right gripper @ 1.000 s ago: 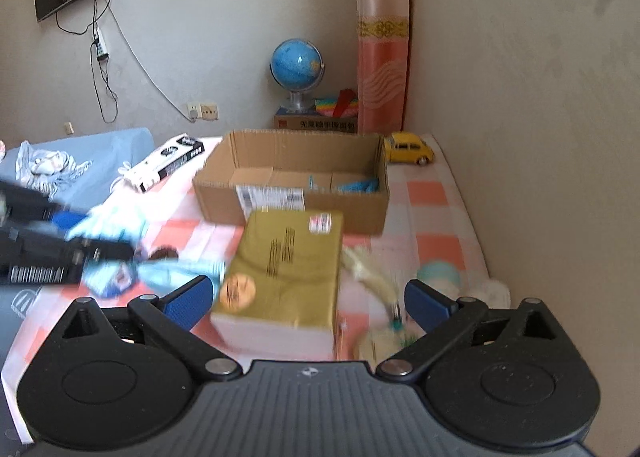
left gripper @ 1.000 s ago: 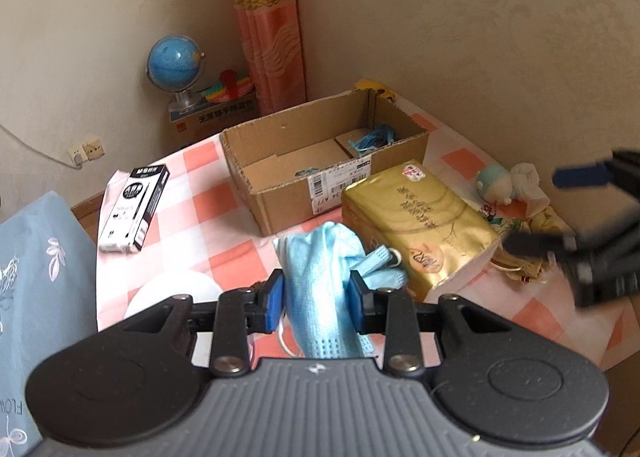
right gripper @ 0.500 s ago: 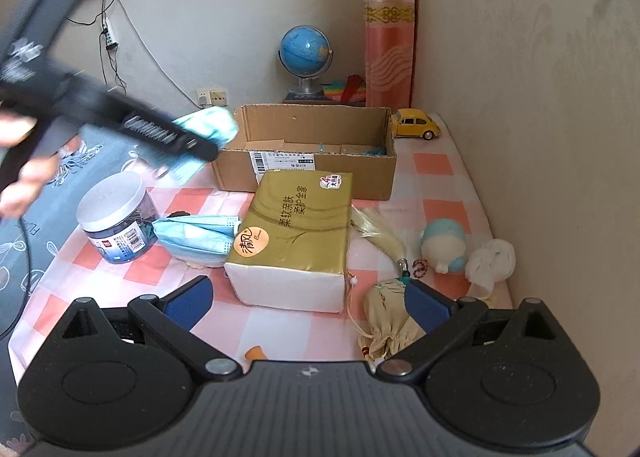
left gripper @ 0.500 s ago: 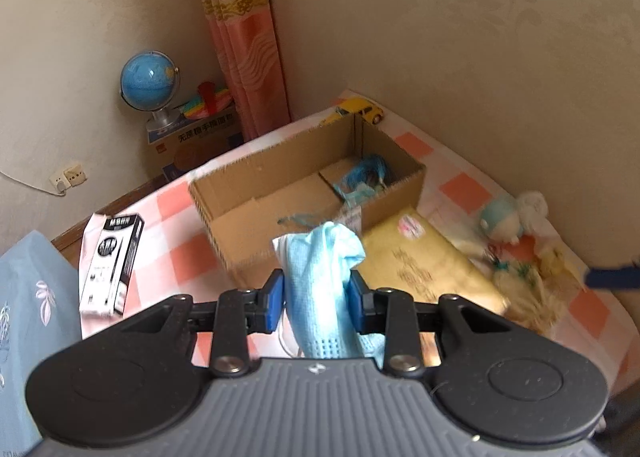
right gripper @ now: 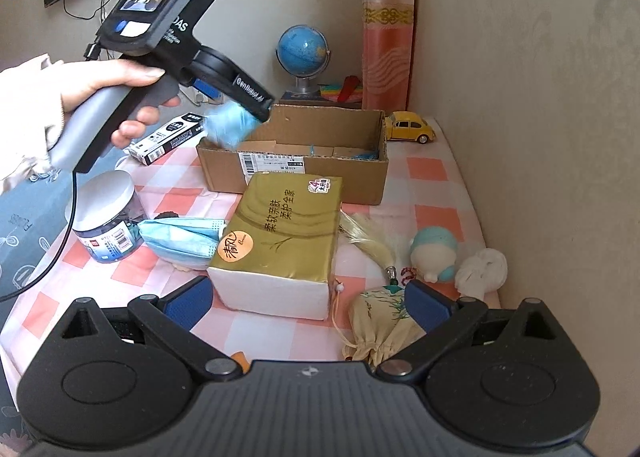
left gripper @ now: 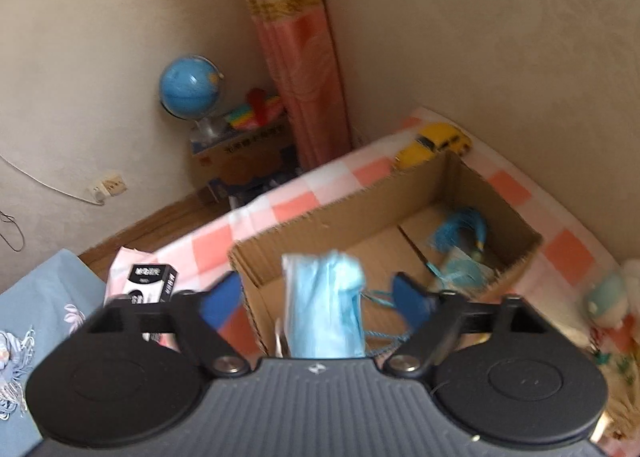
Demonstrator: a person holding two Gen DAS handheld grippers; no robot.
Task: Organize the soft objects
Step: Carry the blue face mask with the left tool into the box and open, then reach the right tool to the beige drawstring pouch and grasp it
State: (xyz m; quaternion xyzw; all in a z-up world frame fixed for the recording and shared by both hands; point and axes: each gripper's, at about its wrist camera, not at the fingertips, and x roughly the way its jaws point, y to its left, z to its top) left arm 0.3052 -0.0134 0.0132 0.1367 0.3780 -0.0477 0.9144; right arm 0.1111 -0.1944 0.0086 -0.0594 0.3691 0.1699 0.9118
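The left tool [left gripper: 316, 297] hangs over the near-left corner of the cardboard box [left gripper: 496, 193], its jaws just sprung wide apart. A folded blue mask [left gripper: 324, 309] sits between the blue pads [left gripper: 222, 297] but touches neither; whether it rests on anything cannot be told. In the right wrist view the same mask [right gripper: 230, 125] shows as a blur at the box's [right gripper: 360, 177] left rim, under the left tool's [right gripper: 256, 105] tip, with a hand [right gripper: 120, 93] on the grey grip.

Inside the box, at its far right, lie a blue tassel [left gripper: 460, 229] and more pale blue stuff.

The right tool [right gripper: 306, 299] hovers near the surface [right gripper: 432, 169], jaws spread wide with nothing between them. Just beyond it stands a gold tissue pack [right gripper: 280, 233], near the box's front wall. Left of the pack lies a second mask [right gripper: 180, 237], touching a grey-lidded jar [right gripper: 106, 213]. Right of the pack are a pale tassel [right gripper: 368, 241], a drawstring pouch [right gripper: 376, 325], a teal-capped doll [right gripper: 434, 253] and a white cloth wad [right gripper: 482, 269]. A yellow toy car [right gripper: 410, 127] sits at the far right, a black-and-white carton [right gripper: 168, 139] at the far left.
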